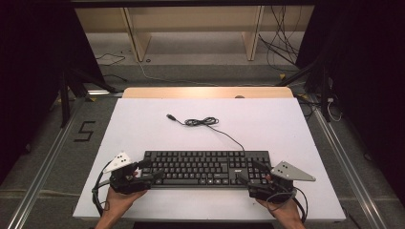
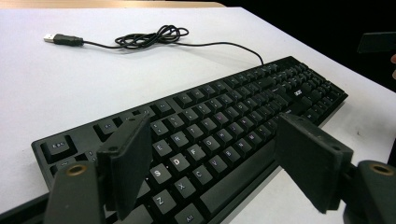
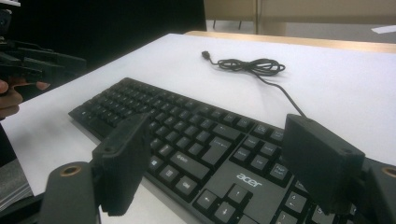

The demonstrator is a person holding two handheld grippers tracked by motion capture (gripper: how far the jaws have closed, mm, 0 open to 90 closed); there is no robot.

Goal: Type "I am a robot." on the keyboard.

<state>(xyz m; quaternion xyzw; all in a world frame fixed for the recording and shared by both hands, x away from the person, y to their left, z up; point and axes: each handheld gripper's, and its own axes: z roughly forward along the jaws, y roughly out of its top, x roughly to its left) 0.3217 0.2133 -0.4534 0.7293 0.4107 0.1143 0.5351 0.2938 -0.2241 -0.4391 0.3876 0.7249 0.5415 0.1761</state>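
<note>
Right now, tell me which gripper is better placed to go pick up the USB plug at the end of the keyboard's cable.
Left, probably. The USB plug lies left of centre beyond the keyboard, nearer the left gripper, whose jaws stand open. The right gripper, open too, would have to cross over the keyboard and the cable coil.

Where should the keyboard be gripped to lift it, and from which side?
Probably at its two short ends, one gripper per end, coming in from the near long edge. The keyboard lies flat, long and thin; the left gripper and right gripper already sit open there.

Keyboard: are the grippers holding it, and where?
No. Both grippers, left and right, hang open over the keyboard's ends, gripping nothing.
</note>
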